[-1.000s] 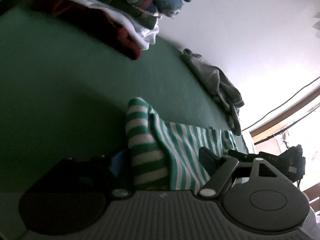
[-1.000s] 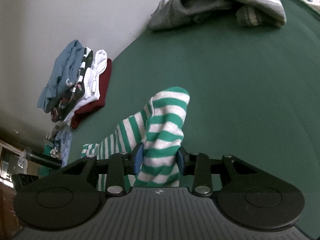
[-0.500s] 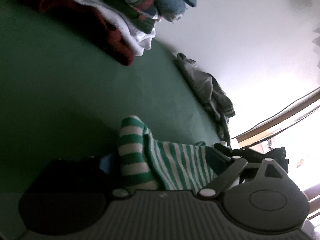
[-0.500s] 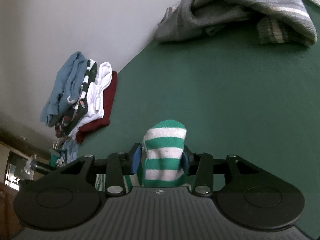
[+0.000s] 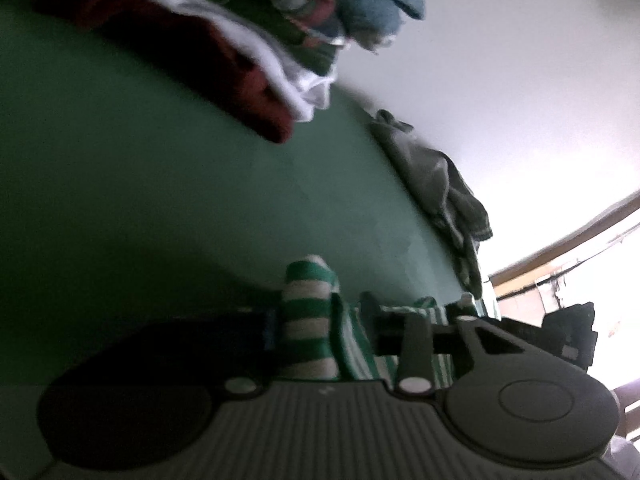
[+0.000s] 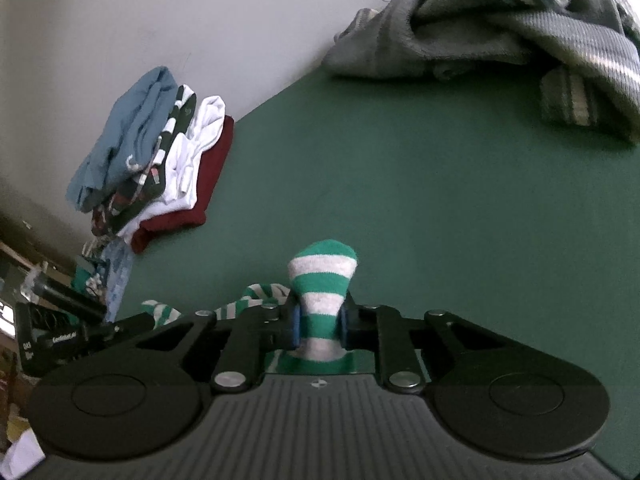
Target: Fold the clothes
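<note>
Both grippers pinch the same green-and-white striped garment (image 6: 323, 280) above the green surface (image 6: 420, 200). The right gripper (image 6: 319, 326) has its blue pads closed tight on a bunched end that pokes forward past the fingertips. The left gripper (image 5: 320, 332) looks clamped on the other bunch, though blur hides its far finger. The cloth's long axis runs sideways between the two grips, sagging leftward of the right fingers. The folded stack (image 6: 156, 160) sits ahead-left, the crumpled grey sweater (image 6: 500, 32) ahead-right.

A folded stack (image 6: 160, 160) lies far left on the table (image 6: 400, 200), a crumpled heap (image 6: 500, 28) far right.
</note>
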The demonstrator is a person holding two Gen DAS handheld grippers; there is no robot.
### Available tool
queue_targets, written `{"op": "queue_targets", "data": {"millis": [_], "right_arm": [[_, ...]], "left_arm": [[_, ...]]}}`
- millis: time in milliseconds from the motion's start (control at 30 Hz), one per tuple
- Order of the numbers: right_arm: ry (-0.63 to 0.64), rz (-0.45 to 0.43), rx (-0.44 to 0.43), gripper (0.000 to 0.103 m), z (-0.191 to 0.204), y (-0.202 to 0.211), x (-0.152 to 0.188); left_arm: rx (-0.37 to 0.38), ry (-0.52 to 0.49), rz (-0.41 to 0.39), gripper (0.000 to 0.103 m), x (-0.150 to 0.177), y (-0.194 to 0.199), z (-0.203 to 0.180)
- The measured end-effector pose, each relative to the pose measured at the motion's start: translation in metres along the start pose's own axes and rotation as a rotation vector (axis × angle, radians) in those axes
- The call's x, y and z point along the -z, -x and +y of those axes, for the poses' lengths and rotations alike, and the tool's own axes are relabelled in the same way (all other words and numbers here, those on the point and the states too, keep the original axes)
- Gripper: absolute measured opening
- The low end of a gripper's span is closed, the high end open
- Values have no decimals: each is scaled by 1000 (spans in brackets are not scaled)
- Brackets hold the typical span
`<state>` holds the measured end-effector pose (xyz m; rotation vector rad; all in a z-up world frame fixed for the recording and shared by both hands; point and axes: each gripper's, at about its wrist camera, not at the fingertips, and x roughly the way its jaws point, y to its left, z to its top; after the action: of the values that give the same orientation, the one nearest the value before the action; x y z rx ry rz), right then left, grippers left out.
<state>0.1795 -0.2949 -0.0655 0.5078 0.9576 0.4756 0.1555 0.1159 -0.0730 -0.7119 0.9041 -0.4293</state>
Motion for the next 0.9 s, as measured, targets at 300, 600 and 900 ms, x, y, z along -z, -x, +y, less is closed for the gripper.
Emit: {"op": "queue_targets", "data": {"millis": [300, 600, 900], "right_arm": [[65, -12, 42, 15, 9, -1, 3], [103, -34, 65, 16, 14, -2, 7], [93, -60, 64, 16, 15, 0, 11]], "left_arm": [[-183, -134, -5, 23, 5, -5, -28], [-335, -293, -15, 23, 14, -14, -57], [-365, -326, -7, 24, 16, -18, -63]]}}
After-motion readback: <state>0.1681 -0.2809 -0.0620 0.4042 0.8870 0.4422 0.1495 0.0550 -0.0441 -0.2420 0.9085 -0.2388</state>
